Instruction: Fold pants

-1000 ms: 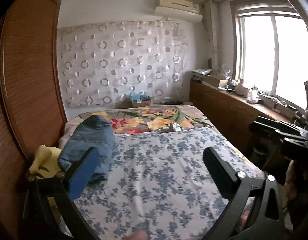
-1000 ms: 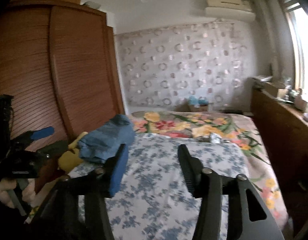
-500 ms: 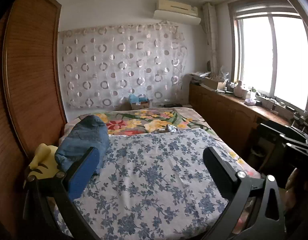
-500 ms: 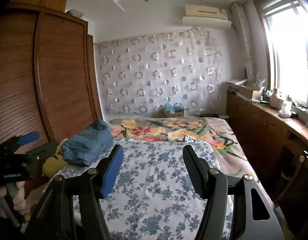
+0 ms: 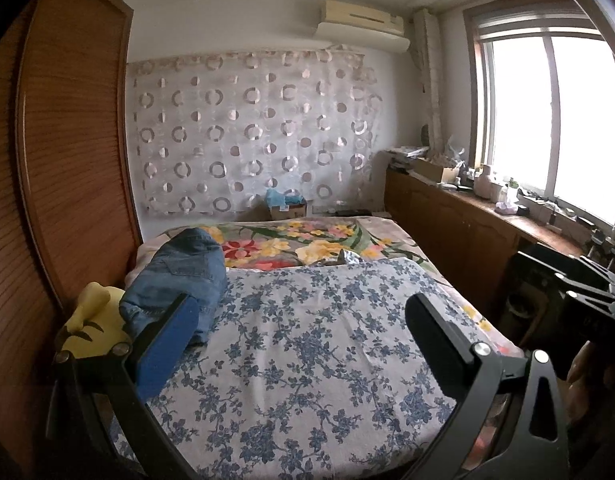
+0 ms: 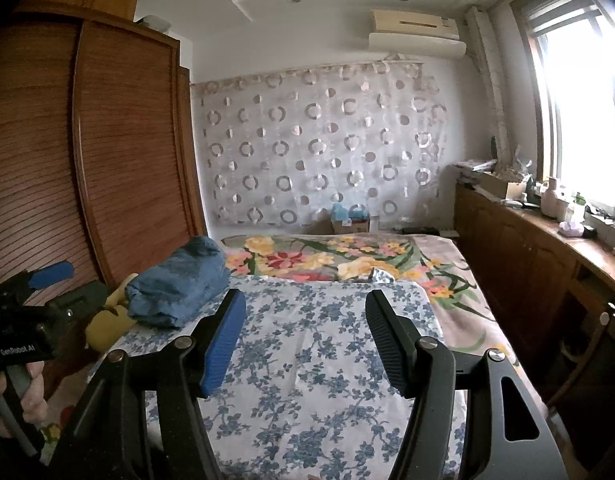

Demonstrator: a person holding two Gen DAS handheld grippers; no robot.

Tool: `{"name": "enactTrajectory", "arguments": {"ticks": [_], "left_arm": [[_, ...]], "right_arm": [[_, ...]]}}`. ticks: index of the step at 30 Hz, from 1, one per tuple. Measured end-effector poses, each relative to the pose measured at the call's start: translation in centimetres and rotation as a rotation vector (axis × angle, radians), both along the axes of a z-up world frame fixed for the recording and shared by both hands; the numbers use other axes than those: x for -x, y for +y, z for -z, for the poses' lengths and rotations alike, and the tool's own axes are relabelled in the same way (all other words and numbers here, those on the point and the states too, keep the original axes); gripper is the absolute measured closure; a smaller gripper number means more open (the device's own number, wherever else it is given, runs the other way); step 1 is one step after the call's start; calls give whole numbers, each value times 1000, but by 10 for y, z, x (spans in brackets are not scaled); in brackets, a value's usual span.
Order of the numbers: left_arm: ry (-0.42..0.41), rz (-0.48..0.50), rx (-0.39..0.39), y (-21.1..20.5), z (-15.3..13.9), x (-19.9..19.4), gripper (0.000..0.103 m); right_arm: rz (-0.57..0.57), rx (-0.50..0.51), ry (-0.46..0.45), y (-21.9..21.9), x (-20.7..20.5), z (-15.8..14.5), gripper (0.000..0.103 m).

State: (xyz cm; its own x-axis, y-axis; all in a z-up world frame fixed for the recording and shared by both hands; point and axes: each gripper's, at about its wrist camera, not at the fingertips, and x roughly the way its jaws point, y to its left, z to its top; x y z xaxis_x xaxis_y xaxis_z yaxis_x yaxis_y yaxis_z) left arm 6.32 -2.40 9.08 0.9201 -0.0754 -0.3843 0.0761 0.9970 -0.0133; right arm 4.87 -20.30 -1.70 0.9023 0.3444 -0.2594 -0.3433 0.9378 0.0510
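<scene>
Pants [image 5: 179, 276] lie bundled far left on the bed [image 5: 307, 340], beyond both wide-spread, unladen tools

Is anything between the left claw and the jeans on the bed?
Nothing visible. The left claw is open over the floral sheet; the jeans lie bundled just beyond its blue finger, beside a yellow toy.

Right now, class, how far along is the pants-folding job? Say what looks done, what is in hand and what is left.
Done: the blue jeans lie in a bundle at the bed's left edge, beside a yellow plush toy; how neatly folded is unclear. In hand: nothing; the left tongs and right tongs are open above the blue-flowered sheet. Left: no other pants show.
</scene>
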Motion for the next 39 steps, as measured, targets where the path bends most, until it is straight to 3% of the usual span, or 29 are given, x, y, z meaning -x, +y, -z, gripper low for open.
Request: {"name": "enactTrajectory", "arguments": {"ticks": [39], "left_arm": [[-5,-3,2,4,0,2,0]], "right_arm": [[-1,-1,-8,-4,-6,10,38]]}}
